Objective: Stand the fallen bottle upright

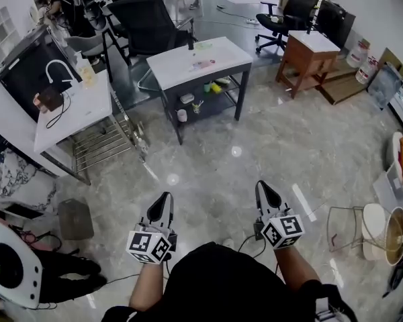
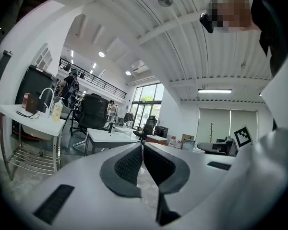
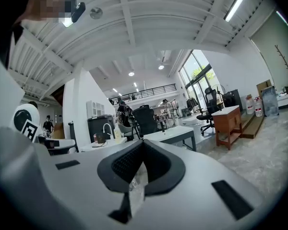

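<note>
The person stands on a glossy grey stone floor (image 1: pixel 242 146) and holds both grippers out in front, roughly level and side by side. The left gripper (image 1: pixel 166 195) is clenched: in the left gripper view its two dark ribbed pads meet at the tip (image 2: pixel 142 145) and nothing is between them. The right gripper (image 1: pixel 262 184) is clenched in the same way, and the right gripper view shows its pads pressed together at the tip (image 3: pixel 143 142) with nothing held.

Well ahead of both grippers stands a counter (image 1: pixel 171 64) with a white top and a dark frame. A small pale, pinkish thing that seems to be the fallen bottle (image 1: pixel 203 64) lies flat near the middle of that top; it is too small to make out further. A slim dark object (image 1: pixel 191 43) stands upright near the counter's far edge. Several small items (image 1: pixel 188 99) sit on the lower shelf.

A black office chair (image 1: pixel 144 20) stands behind the counter. A white desk (image 1: pixel 80 109) is to the left and a small wooden table (image 1: pixel 307 54) to the right.
</note>
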The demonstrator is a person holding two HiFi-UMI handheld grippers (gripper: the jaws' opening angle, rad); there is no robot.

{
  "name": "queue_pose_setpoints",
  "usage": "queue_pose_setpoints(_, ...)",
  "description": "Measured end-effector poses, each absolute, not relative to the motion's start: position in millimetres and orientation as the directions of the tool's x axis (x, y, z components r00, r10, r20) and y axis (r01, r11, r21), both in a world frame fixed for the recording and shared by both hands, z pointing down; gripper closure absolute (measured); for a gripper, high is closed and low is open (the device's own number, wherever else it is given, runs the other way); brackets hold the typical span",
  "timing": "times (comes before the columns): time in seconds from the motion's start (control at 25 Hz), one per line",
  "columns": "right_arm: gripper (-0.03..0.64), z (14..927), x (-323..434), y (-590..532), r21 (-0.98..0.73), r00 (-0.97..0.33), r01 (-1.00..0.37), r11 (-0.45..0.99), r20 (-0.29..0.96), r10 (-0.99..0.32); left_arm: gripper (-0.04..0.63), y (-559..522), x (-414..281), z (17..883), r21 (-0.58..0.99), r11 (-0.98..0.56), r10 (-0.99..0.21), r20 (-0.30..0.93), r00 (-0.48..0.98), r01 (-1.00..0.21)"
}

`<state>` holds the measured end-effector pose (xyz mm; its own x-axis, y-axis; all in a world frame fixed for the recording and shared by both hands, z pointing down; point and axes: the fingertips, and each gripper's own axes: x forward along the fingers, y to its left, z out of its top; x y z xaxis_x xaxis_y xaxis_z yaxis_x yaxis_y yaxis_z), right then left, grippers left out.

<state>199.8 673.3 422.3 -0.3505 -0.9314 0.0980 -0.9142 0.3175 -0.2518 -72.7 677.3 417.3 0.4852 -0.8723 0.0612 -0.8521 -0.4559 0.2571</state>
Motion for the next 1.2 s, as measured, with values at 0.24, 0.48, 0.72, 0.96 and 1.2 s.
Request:
queue_pose_setpoints(0.24, 0.584, 401, 196, 682, -0.235, -0.368, -0.905, 0.355, 0.009, -0.93, 0.566, 674, -78, 407, 0.241, -0.444, -0.884, 0.042, 0.466, -0.863)
queue_pose_setpoints(0.48, 0.583, 394, 188, 684, -0.229, -0.375, -0.901, 0.367, -0.012, -0.927, 0.566, 671, -75, 395, 0.226, -0.468, -0.875, 0.014, 0.483, -0.854)
queue_pose_setpoints(0.72, 0.43, 387, 180, 683, -0.229, -0.371, -0.901, 0.369, -0.034, -0.928, 0.355, 668, -86, 389, 0.194, -0.455, -0.884, 0.022, 0.468, -0.869)
queue_pose_setpoints(0.96, 0.333, 391, 174, 680, -0.207, -0.329, -0.924, 0.322, 0.0, -0.944, 0.29, 668, -114, 387, 0.188, -0.438, -0.894, 0.009, 0.448, -0.879)
queue_pose_setpoints(1.2, 0.33, 389, 144, 688, -0.157, -0.399, -0.908, 0.389, 0.039, -0.916, 0.29, 675, -143, 406, 0.264, -0.398, -0.905, 0.042, 0.422, -0.879)
